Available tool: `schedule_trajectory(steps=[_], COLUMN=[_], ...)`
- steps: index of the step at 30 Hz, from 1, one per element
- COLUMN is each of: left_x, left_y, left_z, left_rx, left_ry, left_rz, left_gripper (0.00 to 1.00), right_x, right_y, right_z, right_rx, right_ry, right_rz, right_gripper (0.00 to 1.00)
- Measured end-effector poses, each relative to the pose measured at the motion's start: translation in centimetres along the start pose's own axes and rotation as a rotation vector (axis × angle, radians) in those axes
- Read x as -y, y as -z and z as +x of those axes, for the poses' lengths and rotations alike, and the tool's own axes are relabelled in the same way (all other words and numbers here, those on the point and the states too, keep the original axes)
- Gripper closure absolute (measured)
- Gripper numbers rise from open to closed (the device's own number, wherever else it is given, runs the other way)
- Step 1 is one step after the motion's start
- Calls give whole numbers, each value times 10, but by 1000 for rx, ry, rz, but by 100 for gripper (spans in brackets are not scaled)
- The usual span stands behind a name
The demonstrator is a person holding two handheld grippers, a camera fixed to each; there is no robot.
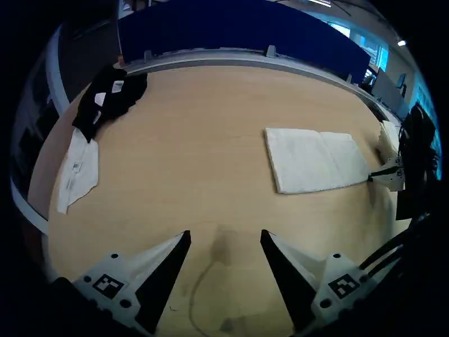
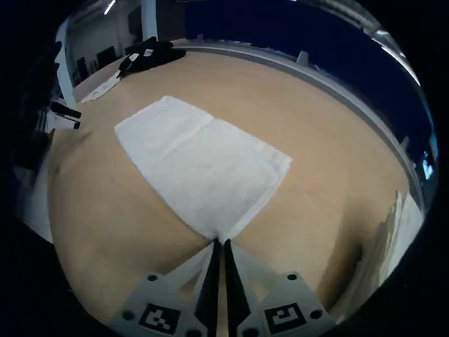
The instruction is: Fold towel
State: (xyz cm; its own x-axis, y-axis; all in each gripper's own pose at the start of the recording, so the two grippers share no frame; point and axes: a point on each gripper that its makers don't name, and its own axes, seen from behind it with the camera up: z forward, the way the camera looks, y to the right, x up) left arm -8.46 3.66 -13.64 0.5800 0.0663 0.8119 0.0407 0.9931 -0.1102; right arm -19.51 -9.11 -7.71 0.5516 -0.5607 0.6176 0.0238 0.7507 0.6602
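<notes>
One corner of the towel (image 2: 207, 163), which lies flat on the bench (image 2: 337, 168) with its length running away ahead, is pinched in the closed jaws of my right gripper (image 2: 220, 242), while my left gripper (image 1: 224, 236) hangs wide open, empty, well apart.

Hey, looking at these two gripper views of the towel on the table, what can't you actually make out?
Whether the right gripper has the towel corner pinched: right gripper view, its near-closed fingertips cover the spot.
What the pale stack is: right gripper view, cut off and stretched at the edge.
The tags on the black garment and the white cloth: left gripper view, too small.
</notes>
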Motion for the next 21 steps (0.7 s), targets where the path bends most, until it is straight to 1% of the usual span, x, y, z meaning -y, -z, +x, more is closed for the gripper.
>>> schedule_trajectory(steps=[6,9,12,15,21], left_x=[1,-1,-2,0,3], left_y=[4,7,11,16,27], left_z=[1,2,3,4,5], left_rx=[-4,-9,-10,-15,-24], left_ry=[14,22,25,23,29], left_rz=[0,-4,-9,-5,-5], left_gripper=[8,8,8,8,8], right_x=[-1,-1,-2,-5,-3], right_y=[4,8,15,21,30], right_z=[9,17,31,45,85], right_rx=[-18,-33,-55,-68,-102], right_ry=[27,29,30,42,97], right_rz=[-18,-23,-26,-36,-36], right_gripper=[96,96,96,96,96])
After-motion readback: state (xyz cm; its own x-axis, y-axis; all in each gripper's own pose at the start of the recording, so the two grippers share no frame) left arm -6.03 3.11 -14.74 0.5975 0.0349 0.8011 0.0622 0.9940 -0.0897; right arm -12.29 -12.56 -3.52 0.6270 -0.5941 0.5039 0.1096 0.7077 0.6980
